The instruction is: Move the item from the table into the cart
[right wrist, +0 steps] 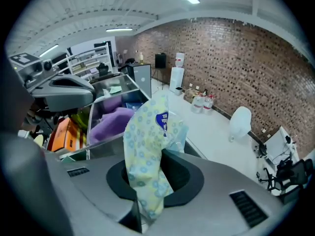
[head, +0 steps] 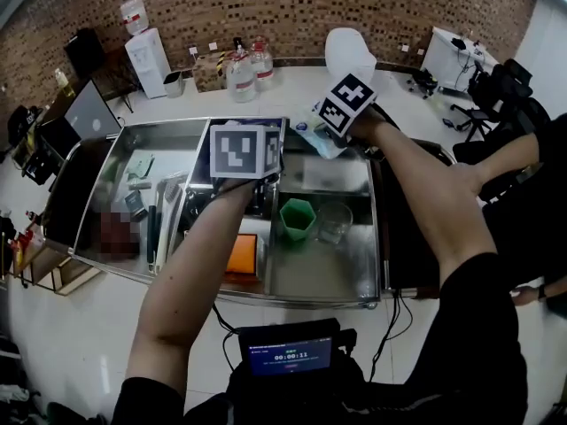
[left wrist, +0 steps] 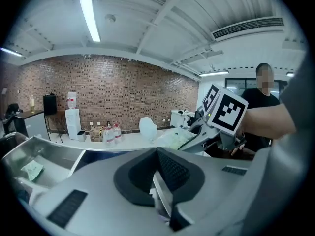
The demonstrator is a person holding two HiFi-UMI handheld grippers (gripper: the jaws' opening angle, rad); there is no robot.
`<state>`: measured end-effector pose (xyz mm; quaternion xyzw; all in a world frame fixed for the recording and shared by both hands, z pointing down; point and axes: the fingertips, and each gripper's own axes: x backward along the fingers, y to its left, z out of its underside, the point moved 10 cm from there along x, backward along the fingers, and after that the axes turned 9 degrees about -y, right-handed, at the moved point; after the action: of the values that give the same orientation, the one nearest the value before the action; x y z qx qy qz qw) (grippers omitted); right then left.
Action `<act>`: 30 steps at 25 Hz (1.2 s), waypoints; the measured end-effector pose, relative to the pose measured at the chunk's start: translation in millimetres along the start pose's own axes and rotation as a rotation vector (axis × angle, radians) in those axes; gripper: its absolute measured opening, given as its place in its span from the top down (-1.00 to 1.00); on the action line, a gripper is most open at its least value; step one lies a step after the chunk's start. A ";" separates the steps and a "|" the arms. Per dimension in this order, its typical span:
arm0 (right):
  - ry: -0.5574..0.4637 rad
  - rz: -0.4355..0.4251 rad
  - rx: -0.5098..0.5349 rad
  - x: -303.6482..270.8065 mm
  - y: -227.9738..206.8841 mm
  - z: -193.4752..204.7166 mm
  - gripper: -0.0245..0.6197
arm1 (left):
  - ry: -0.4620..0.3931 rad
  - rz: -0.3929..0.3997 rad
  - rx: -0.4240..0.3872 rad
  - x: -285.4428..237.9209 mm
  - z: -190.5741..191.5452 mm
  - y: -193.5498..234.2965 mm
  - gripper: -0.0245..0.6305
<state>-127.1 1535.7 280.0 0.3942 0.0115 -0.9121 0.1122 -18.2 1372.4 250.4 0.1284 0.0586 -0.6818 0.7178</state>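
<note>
Carrying or placing, which step is it?

Carrying, as I judge it. My right gripper [right wrist: 156, 168] is clamped on the flowered packet [right wrist: 145, 146], which sticks up out of the jaws. In the head view it hangs over the upper right corner of the steel cart [head: 328, 301], not yet inside.

And your other one?

My left gripper [left wrist: 158, 156] has its jaws drawn together, with nothing between them that I can make out. It sits at the upper middle of the head view, over the cart's centre.

What does the next move call for?

Lowering the packet onto a free patch of the right-hand compartment, I'd say, then letting go. A green cup [head: 298, 218] and a clear glass [head: 334, 221] stand side by side at the centre of the frame, so the drop wants the bare steel above or below them (the packet looks soft, so it should settle rather than roll).

The surface?

Shiny steel with walled compartments. An orange box [head: 241, 255] lies at lower middle, and the odds and ends in the left bay are too small to name.

The room?

A brick wall [head: 292, 7] runs across the top above a pale floor [head: 292, 87]. There is a water dispenser [head: 146, 56] at upper left, water bottles [head: 241, 73] at top middle, a laptop [head: 91, 112] at the left and office chairs [head: 496, 87] at upper right.
</note>
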 end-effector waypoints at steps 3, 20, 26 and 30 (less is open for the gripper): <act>0.045 -0.035 -0.006 -36.1 -10.7 2.2 0.81 | 0.027 -0.007 -0.017 -23.1 8.6 18.8 0.93; 0.206 -0.055 -0.034 -111.1 -26.9 35.4 0.81 | 0.084 -0.002 0.032 -51.7 37.0 45.3 0.93; 0.206 -0.032 -0.057 -111.5 -25.2 36.4 0.73 | 0.038 -0.028 0.010 -45.5 28.5 47.2 0.93; 0.195 -0.028 -0.058 -105.7 -22.1 36.1 0.34 | 0.008 -0.016 0.008 -39.1 22.5 39.9 0.93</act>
<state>-87.5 1574.0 379.6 0.4773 0.0544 -0.8703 0.1090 16.9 1405.6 286.4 0.1337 0.0598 -0.6872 0.7116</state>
